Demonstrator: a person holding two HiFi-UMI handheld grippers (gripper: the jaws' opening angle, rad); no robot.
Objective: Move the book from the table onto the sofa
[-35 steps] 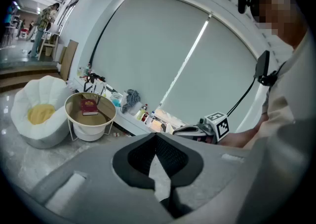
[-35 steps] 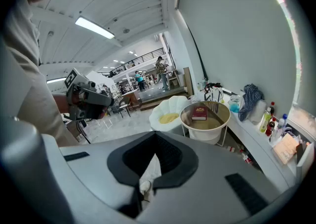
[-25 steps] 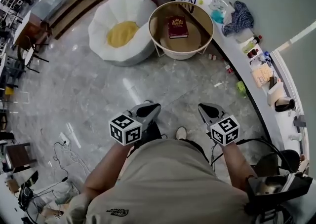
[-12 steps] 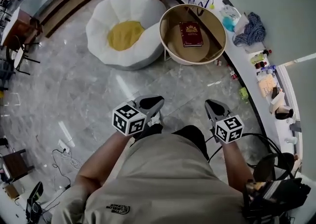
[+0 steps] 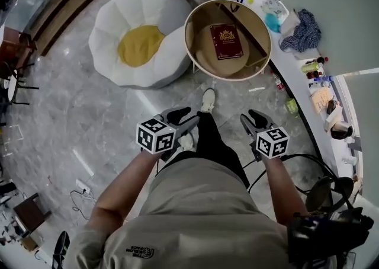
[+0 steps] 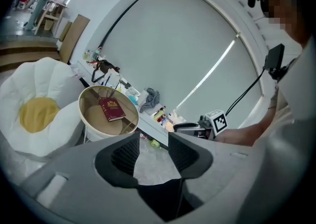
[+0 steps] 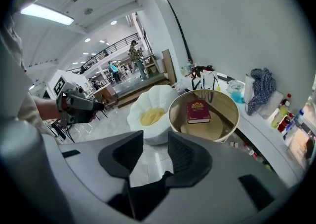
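my left claw (image 5: 185, 118) and right claw (image 5: 252, 119) have just been opening, both empty; book (image 5: 226, 41) lies on the far counter (image 5: 187, 25), title unreadable.

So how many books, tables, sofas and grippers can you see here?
Dark red hardcover book: 1
Round tan table with white rim: 1
White flower-shaped sofa with yellow middle: 1
Grey two-jaw grippers: 2 (left gripper, right gripper)
Total: 5

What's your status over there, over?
Left gripper and right gripper open, empty, jaws just been opening. Book flat on round table, untouched. Sofa beside table. Only floor between.
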